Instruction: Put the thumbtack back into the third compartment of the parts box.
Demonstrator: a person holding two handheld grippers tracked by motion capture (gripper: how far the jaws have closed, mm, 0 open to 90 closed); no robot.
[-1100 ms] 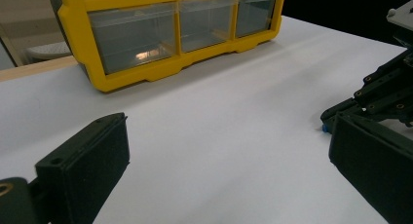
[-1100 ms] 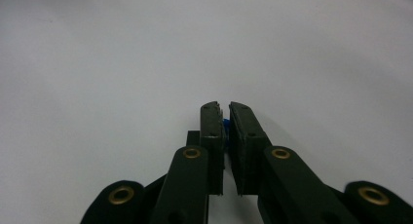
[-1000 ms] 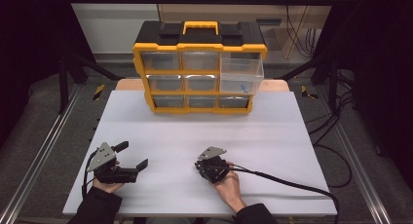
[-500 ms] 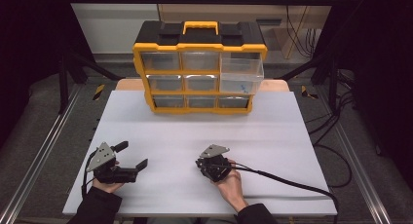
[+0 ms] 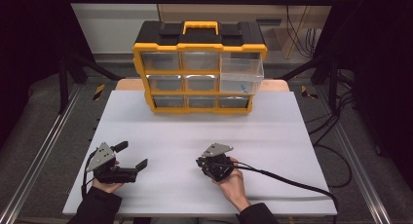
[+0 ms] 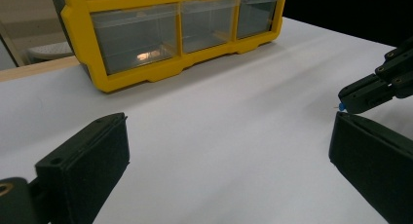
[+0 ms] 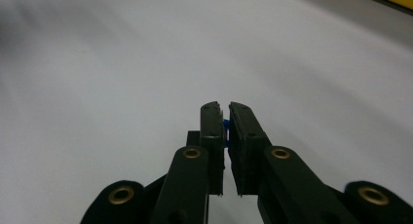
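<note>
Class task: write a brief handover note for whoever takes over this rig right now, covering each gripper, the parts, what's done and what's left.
Left gripper: open, empty, low over the white table.
Right gripper: shut on a small blue piece, too small to identify.
Yellow and black drawer cabinet stands at the table's far edge; its clear upper-right drawer is pulled out.
Done: piece gripped.
Left, probably: carry it to the open drawer, release, close.

My left gripper and my right gripper are black, each with two flat, blocky jaws and a grey three-cornered plate on top. Brass-coloured rivets sit at the jaw links of the right one. A black cable trails from each. My sleeves are dark.
</note>
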